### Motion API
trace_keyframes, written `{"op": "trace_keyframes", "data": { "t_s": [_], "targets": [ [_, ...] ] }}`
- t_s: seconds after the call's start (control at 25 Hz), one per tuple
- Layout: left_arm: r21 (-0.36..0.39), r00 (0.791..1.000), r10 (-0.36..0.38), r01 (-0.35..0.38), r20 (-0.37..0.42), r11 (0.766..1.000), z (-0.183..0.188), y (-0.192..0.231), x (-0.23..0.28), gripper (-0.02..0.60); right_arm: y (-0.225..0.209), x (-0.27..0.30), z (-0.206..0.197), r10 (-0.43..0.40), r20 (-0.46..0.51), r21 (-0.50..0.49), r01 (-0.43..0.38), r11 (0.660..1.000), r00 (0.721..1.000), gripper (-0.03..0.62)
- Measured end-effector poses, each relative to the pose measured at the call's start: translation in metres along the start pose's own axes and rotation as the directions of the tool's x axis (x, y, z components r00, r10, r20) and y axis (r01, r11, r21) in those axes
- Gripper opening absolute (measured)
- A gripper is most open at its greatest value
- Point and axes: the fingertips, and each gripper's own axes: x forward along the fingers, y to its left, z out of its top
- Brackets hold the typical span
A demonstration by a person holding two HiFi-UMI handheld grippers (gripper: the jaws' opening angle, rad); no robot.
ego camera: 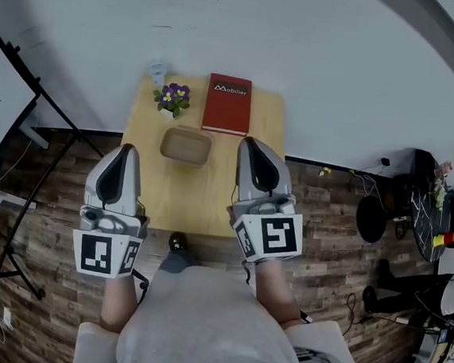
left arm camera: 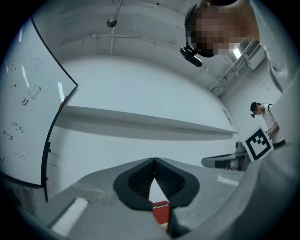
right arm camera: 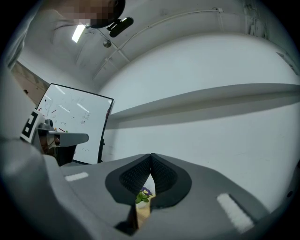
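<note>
My left gripper (ego camera: 124, 152) hangs shut over the wooden table's (ego camera: 179, 194) near left edge, holding nothing. My right gripper (ego camera: 254, 145) is shut and empty too, above the table's right side beside a shallow tan tray (ego camera: 186, 146). Farther back lie a red book (ego camera: 227, 103), a small pot of purple flowers (ego camera: 172, 97) and a clear glass (ego camera: 157, 72). In the left gripper view the jaws (left arm camera: 153, 161) meet at the tips, and the red book (left arm camera: 161, 212) peeks through below them. The right gripper view shows closed jaws (right arm camera: 150, 157) with the flowers (right arm camera: 143, 193) behind.
A white wall rises behind the table. A whiteboard on a black stand (ego camera: 10, 116) is at the left. Stools, cables and clutter (ego camera: 416, 211) crowd the wood floor at the right. The person's lap (ego camera: 205, 326) fills the foreground.
</note>
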Motion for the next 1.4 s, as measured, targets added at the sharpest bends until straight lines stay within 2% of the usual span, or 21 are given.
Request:
{"op": "trace_keyframes", "data": {
  "t_s": [0.28,0.64,1.16,1.4],
  "targets": [
    [-0.022,1.000,-0.026,0.026,-0.016,0.999,-0.014,0.024,0.024,0.003,0.000,0.031,-0.023,-0.025,-0.060,0.022,0.027,0.999,0.998,0.000],
    [-0.049,0.996,-0.072,0.070,-0.052,0.996,-0.037,0.045,0.045,0.003,0.003,0.059,-0.076,-0.048,-0.200,0.104,0.070,0.992,0.979,0.002],
    [-0.103,0.985,-0.139,0.129,-0.106,0.986,-0.072,0.063,0.074,0.003,0.002,0.072,-0.170,-0.078,-0.433,0.205,0.183,0.962,0.898,0.000],
    [-0.125,0.978,-0.158,0.141,-0.133,0.982,-0.090,0.068,0.085,0.003,0.002,0.070,-0.215,-0.075,-0.520,0.267,0.245,0.932,0.851,0.002]
  ]
}}
